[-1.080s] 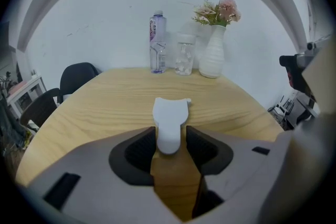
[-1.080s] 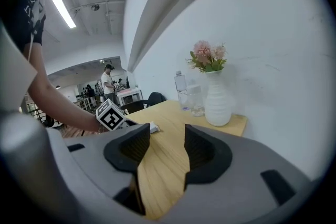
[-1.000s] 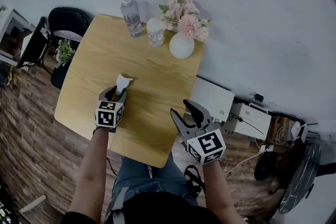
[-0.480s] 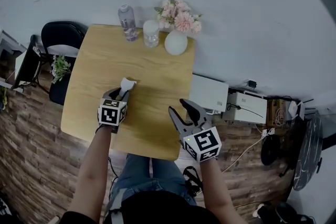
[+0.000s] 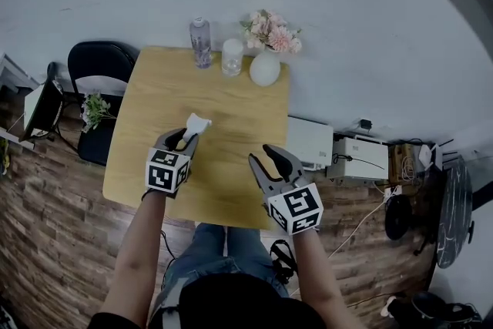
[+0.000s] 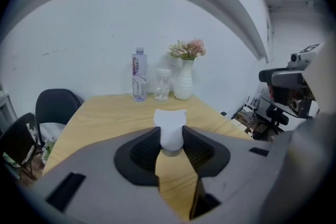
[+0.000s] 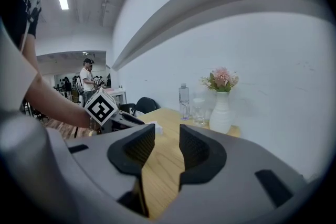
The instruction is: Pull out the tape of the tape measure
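Observation:
In the head view a small white tape measure [image 5: 196,124] is held above the wooden table [image 5: 216,92]. My left gripper [image 5: 181,136] is shut on it. The left gripper view shows its white case [image 6: 170,128] pinched between the two dark pads, sticking out past the left gripper [image 6: 171,141]. My right gripper [image 5: 264,159] hovers over the table's front right part, a hand's width right of the left one. Its jaws have just been closing, and the right gripper [image 7: 167,147] stays open with only a narrow empty gap. No tape shows outside the case.
A water bottle [image 5: 200,42], a glass jar [image 5: 232,56] and a white vase of pink flowers [image 5: 264,67] stand along the table's far edge. A black chair [image 5: 96,62] and a small plant [image 5: 94,110] are at the left. White boxes [image 5: 310,142] sit on the floor right of the table.
The left gripper has risen off the table with the tape measure in it. The right gripper has moved inward over the table and its jaws have narrowed.

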A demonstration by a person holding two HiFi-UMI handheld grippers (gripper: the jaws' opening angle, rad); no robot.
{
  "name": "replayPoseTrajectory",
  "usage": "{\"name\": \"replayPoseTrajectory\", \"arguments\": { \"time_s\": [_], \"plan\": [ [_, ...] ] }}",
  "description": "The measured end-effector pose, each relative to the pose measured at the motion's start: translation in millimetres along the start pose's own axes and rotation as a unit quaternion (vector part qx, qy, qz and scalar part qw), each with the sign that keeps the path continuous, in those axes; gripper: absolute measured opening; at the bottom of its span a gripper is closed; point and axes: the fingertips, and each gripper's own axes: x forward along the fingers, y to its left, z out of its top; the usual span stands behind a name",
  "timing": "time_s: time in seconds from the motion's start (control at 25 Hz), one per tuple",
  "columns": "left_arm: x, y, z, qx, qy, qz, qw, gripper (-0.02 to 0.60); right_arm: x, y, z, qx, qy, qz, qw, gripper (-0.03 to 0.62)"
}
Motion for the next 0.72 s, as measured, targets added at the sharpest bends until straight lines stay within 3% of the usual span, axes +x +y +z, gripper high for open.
{"name": "replayPoseTrajectory", "arguments": {
  "time_s": [0.32,0.72],
  "plan": [
    [-54.0,-0.1,34.6,0.038,-0.064,-0.037,0.9965,0.138,2.7,35.0,29.0,-0.017,-0.03,-0.015,0.999,0.144],
    [-98.1,-7.4,68.8,0.1,-0.102,-0.073,0.987,0.138,9.2,61.8,57.4,-0.037,-0.057,-0.005,0.998,0.14]
  ]
}}
